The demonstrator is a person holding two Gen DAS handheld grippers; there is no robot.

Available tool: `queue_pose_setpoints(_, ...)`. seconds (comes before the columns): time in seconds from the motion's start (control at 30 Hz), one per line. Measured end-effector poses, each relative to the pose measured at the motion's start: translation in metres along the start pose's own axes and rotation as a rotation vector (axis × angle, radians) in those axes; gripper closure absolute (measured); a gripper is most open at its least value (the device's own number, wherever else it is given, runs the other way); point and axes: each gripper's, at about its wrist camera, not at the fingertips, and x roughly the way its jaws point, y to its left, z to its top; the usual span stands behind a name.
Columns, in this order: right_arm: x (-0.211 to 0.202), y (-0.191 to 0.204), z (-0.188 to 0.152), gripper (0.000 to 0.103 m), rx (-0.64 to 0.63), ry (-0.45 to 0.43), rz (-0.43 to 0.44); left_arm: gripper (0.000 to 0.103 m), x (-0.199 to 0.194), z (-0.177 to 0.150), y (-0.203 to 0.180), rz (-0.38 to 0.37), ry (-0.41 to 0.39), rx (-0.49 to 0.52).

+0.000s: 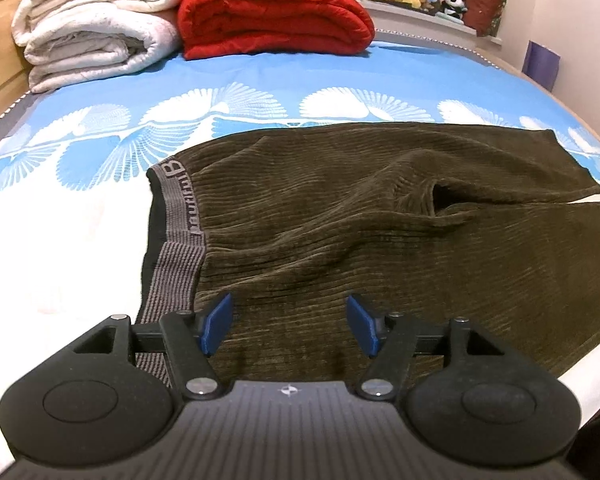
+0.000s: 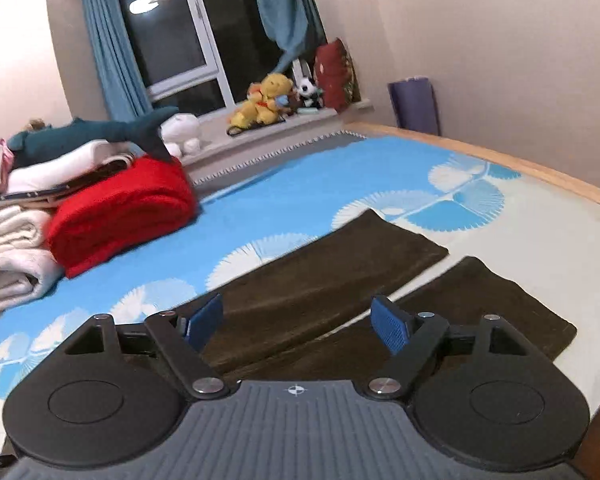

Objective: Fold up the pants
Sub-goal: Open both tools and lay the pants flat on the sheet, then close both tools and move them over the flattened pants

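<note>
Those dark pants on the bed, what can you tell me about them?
The pants look like dark olive-brown ribbed corduroy with a grey striped elastic waistband bearing lettering. They lie spread flat and unfolded on the blue-and-white bedsheet, slightly rumpled at the crotch, the two legs side by side with a narrow gap. Nothing grips them.

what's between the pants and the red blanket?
Only bare blue-and-white bedsheet between the pants and the red blanket, clearest in the left wrist view.
</note>
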Motion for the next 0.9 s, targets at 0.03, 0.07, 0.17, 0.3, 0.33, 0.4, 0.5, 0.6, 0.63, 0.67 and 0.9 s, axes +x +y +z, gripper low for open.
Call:
queue_pose_setpoints(0.03,0.004,0.001,0.001,0.021,-0.024,0.013,-0.001,0.034,-0.001,-0.001,0.001,0.004,-0.002,-0.005)
queue_pose_setpoints(0.07,0.008,0.003,0.000,0.021,-0.051,0.019,0.002,0.034,-0.002,-0.001,0.003,0.009,-0.005,-0.008)
queue_pose_setpoints(0.17,0.014,0.008,-0.006,0.021,-0.131,0.033,0.024,0.034,-0.004,-0.004,0.009,0.026,-0.004,-0.011)
queue_pose_setpoints(0.3,0.026,0.015,-0.027,0.022,-0.233,0.064,0.021,0.034,-0.004,-0.007,0.016,0.035,0.000,-0.017)
queue_pose_setpoints(0.33,0.027,0.019,-0.031,0.022,-0.243,0.042,0.032,0.036,-0.004,-0.007,0.017,0.032,-0.005,-0.014)
queue_pose_setpoints(0.4,0.026,0.022,-0.040,0.022,-0.200,0.053,0.078,0.042,-0.005,-0.006,0.015,0.036,-0.011,-0.003)
queue_pose_setpoints(0.5,0.052,0.025,-0.071,0.027,-0.116,0.224,0.113,0.061,-0.003,-0.003,0.010,0.045,-0.012,0.015)
queue_pose_setpoints(0.6,0.071,0.038,-0.087,0.035,-0.155,0.332,0.121,0.075,0.004,-0.001,0.002,0.059,0.000,0.037)
queue_pose_setpoints(0.63,0.073,0.043,-0.087,0.036,-0.183,0.337,0.149,0.078,0.007,0.000,0.000,0.059,0.006,0.037)
queue_pose_setpoints(0.67,0.074,0.047,-0.087,0.039,-0.202,0.331,0.168,0.080,0.010,0.000,-0.001,0.057,0.012,0.033)
queue_pose_setpoints(0.9,0.085,0.068,-0.089,0.089,-0.334,0.340,0.263,0.090,0.021,0.012,-0.002,0.027,0.001,-0.065)
